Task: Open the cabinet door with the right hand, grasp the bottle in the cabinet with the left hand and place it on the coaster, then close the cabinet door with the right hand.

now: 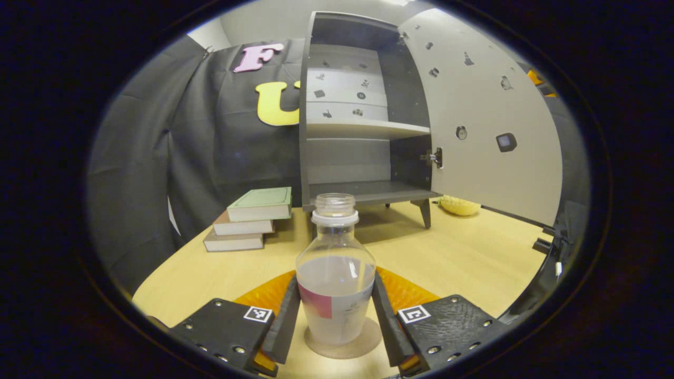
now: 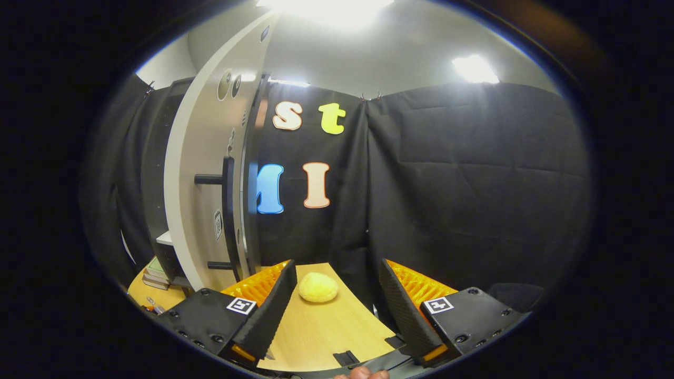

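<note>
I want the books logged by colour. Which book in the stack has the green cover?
The top book of the three stacked left of the cabinet; the two books under it have brownish covers.

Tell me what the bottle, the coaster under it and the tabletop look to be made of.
Bottle: clear plastic by the look, see-through wall, liquid visible inside, no cap on.
Coaster: matte brown disc, probably cork or fibreboard; the look leaves it open.
Tabletop: pale wood grain, smooth, likely laminate or veneer.
</note>
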Motion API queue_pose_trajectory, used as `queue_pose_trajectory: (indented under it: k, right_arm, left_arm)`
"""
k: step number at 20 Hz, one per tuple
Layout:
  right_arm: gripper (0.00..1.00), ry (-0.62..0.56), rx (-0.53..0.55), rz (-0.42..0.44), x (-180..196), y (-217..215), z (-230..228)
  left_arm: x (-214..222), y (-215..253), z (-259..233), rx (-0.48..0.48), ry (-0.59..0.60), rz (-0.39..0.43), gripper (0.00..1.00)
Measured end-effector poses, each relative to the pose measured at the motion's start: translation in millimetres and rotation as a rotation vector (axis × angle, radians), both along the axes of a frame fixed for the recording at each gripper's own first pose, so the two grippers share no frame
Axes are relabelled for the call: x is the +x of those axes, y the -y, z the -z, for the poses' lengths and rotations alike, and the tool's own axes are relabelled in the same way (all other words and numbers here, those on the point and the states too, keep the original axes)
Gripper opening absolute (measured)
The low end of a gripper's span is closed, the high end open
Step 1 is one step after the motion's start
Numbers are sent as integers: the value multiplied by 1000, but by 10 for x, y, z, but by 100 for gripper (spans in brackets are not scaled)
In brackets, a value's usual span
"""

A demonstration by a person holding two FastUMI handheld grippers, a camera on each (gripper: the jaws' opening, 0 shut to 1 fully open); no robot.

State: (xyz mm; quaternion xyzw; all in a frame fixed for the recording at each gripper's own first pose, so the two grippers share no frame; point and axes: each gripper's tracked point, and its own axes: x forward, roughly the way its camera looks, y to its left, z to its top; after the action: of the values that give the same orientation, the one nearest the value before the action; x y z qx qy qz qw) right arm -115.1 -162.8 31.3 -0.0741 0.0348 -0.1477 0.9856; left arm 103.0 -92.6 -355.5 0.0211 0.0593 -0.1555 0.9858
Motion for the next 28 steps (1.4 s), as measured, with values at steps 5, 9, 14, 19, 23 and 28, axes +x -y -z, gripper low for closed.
queue_pose_trajectory:
  k: [5,9,14,19,23,28]
  right_arm:
    - [97,-23,3,27,-48,38,104]
    - [97,4,28,84,-70,160,56]
    - [100,39,59,85,-151,213,8]
    - [100,29,111,88,-208,266,95]
    - [96,45,157,76,-244,290,67]
    - [99,37,178,99,-131,456,140]
  left_arm:
    - [-71,-17,1,11,-15,10,75]
    - [-90,26,-23,49,-17,31,72]
    - [-93,-2,-162,49,-10,32,82]
    - [-108,-46,-415,56,18,22,85]
    - [-181,0,-798,80,71,39,85]
    - [-302,-12,-1292,74,130,9,85]
